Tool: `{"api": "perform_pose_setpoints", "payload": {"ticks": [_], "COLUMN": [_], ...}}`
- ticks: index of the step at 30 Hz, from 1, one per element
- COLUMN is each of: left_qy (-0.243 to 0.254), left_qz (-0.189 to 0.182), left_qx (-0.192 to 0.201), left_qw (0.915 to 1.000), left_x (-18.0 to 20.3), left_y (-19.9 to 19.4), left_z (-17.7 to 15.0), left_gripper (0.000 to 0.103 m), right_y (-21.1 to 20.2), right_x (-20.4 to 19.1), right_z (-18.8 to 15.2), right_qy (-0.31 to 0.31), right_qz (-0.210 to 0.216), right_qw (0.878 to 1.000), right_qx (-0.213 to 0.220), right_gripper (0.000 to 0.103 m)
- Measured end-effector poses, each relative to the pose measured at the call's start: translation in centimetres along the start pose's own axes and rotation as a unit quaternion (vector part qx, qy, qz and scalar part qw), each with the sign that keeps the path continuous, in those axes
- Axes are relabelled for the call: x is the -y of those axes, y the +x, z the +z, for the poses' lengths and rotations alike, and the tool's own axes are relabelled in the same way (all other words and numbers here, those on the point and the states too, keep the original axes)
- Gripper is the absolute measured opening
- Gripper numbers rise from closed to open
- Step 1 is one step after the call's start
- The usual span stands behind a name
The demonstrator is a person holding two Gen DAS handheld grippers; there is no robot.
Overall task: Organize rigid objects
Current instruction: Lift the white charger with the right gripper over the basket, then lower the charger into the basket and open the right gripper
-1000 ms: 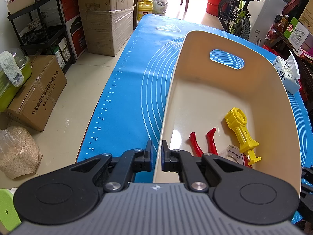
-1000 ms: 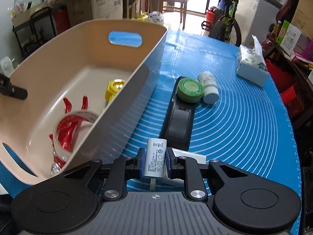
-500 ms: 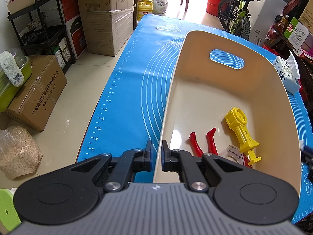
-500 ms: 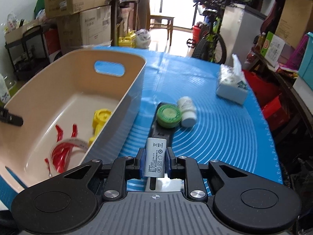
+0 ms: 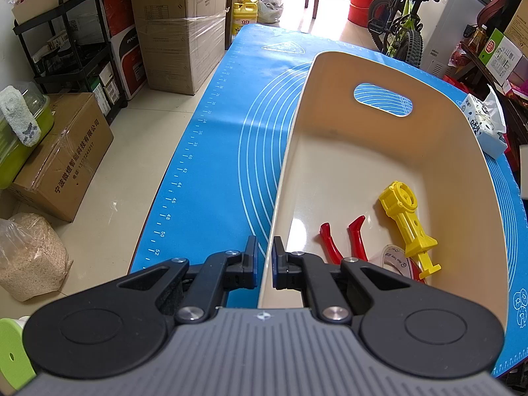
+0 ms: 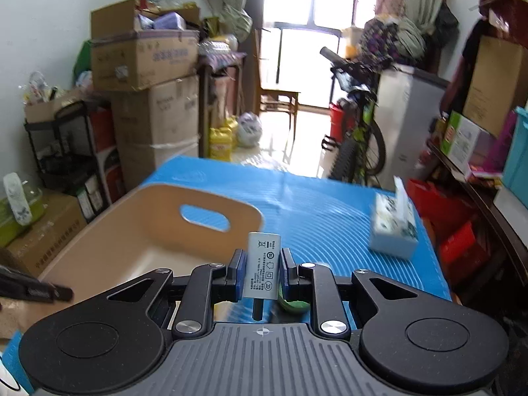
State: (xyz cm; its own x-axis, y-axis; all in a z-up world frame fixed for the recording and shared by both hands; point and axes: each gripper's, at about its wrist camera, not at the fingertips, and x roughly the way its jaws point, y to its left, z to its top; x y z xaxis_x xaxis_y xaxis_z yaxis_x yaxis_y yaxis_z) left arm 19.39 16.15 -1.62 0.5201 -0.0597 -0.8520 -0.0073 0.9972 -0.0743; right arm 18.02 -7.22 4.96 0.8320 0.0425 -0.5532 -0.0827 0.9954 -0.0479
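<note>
On the blue mat [image 5: 211, 151] in the left wrist view, we see a smooth cream plastic bin [image 5: 462, 151] with rounded walls and an oval handle slot. Our left gripper [image 5: 264, 260] has its jaws closed onto the bin's thin near wall, one finger outside and one inside. Lying in the bin are glossy red-handled pliers [image 5: 343, 241], a ridged yellow plastic tool [image 5: 407, 219] and a clear roll of tape [image 5: 392, 259] with small print we cannot read. The mat carries white rings and a ruler scale numbered 36 to 52. This view matches the one a second ago.

In the right wrist view, our right gripper [image 6: 262, 269] is clamped on a white rectangular charger [image 6: 262, 265], upright, its face printed with small grey symbols and lines too fine to read. A second ago it hung low over the mat beside the bin; now it is raised, with the bin [image 6: 109, 241] ahead to the left and a tissue pack [image 6: 392, 227] to the right, both blurred.
</note>
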Motion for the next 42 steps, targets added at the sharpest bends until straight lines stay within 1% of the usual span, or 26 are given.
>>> {"api": "perform_pose_setpoints", "payload": {"ticks": [4,7,10,15,20,26,30,33,37,40,42], "left_qy": [0.001,0.0,0.0,0.0,0.0,-0.001,0.001,0.0,0.0,0.0,0.0], "left_qz": [0.0,0.0,0.0,0.0,-0.001,-0.001,0.0,0.0,0.0,0.0,0.0], "left_qx": [0.0,0.0,0.0,0.0,0.0,0.0,0.0,0.0,0.0,0.0,0.0], "left_qw": [1.0,1.0,1.0,1.0,1.0,1.0,1.0,1.0,1.0,1.0,1.0], "left_x": [0.0,0.1,0.1,0.1,0.0,0.0,0.0,0.0,0.0,0.0,0.0], "left_y": [0.0,0.0,0.0,0.0,0.0,0.0,0.0,0.0,0.0,0.0,0.0], "left_z": [0.0,0.0,0.0,0.0,-0.1,0.0,0.0,0.0,0.0,0.0,0.0], "left_gripper": [0.011,0.011,0.011,0.011,0.011,0.011,0.011,0.011,0.012,0.012,0.012], "right_y": [0.5,1.3,2.2,3.9,5.6,7.4,7.7,8.3,8.3,8.1,7.7], "right_x": [-1.7,-3.2,-5.0,-7.3,-8.5,-8.8,-9.3,-9.5,-9.7,-9.4,-9.0], "right_z": [0.7,0.7,0.1,-1.7,-3.2,-4.5,-5.1,-5.2,-5.4,-5.4,-5.1], "right_qy": [-0.01,-0.017,-0.028,-0.036,-0.038,-0.027,-0.04,-0.045,-0.05,-0.048,-0.037], "right_qz": [0.021,0.04,0.058,0.086,0.094,0.094,0.089,0.093,0.092,0.095,0.1], "right_qw": [1.0,0.999,0.998,0.994,0.99,0.985,0.983,0.978,0.978,0.978,0.98], "right_qx": [0.004,-0.005,-0.022,-0.063,-0.101,-0.145,-0.158,-0.178,-0.18,-0.18,-0.171], "right_gripper": [0.03,0.03,0.03,0.03,0.03,0.03,0.031,0.031,0.03,0.034,0.037]}}
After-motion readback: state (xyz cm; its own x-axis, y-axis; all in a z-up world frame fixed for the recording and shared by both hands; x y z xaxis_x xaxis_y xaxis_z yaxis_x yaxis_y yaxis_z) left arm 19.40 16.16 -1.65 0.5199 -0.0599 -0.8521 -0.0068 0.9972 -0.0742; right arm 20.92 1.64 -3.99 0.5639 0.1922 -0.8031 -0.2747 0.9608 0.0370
